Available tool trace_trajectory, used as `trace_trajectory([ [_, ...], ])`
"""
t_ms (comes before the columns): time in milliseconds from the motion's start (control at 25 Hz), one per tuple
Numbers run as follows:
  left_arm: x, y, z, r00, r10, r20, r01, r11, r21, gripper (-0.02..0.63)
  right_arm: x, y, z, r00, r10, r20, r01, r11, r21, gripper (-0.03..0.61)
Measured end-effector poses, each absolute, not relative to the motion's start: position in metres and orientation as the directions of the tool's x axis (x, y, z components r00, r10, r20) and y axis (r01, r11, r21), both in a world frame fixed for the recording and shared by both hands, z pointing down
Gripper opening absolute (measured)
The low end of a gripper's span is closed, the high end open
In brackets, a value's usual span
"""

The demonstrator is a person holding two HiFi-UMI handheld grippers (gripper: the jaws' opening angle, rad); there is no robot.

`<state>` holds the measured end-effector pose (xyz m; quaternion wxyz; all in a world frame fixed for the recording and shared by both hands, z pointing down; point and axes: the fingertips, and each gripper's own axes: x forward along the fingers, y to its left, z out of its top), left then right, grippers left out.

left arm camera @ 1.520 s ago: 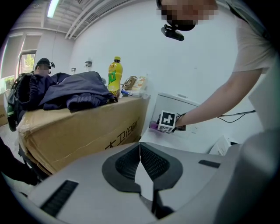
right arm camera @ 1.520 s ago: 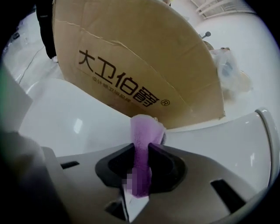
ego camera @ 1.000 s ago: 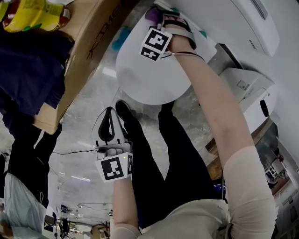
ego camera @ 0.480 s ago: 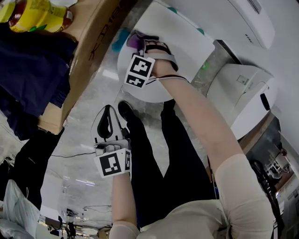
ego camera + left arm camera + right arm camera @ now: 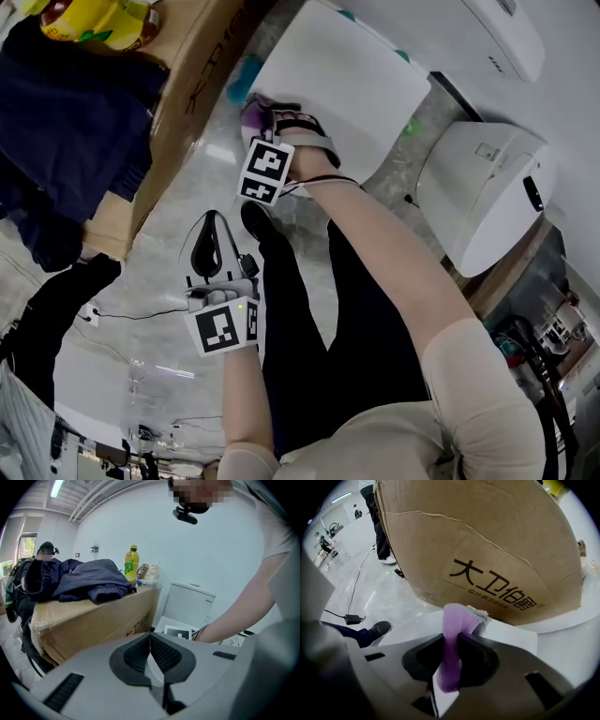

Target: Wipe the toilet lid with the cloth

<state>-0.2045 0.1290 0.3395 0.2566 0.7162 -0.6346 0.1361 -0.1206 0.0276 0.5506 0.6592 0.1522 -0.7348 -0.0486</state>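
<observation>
Jaws of the right hand-held gripper [image 5: 451, 656] are clamping the purple cloth [image 5: 457, 618], which is sitting at the front edge of the white toilet lid [image 5: 352, 80]. A cardboard box [image 5: 487, 541] is crowding that edge. The left hand-held gripper [image 5: 150, 651], jaws together and empty, is hanging well apart over open floor [image 5: 169, 234].

lower cloth [image 5: 457, 620] hidden between jaws, near edge of toilet lid [image 5: 352, 89] perhaps under right hand-held gripper [image 5: 261, 117]

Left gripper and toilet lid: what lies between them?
In the head view, the person's black shoe and a strip of floor lie between the left gripper and the toilet lid.
</observation>
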Motion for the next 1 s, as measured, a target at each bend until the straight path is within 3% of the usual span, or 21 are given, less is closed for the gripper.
trace_trajectory([
  [1000, -0.215, 0.155, 0.327, 0.163, -0.851, 0.498, -0.98, -0.083, 0.179, 0.017, -0.142, 0.079, 0.547, -0.146, -0.134, 0.98, -0.229, 0.968, 0.098, 0.092],
])
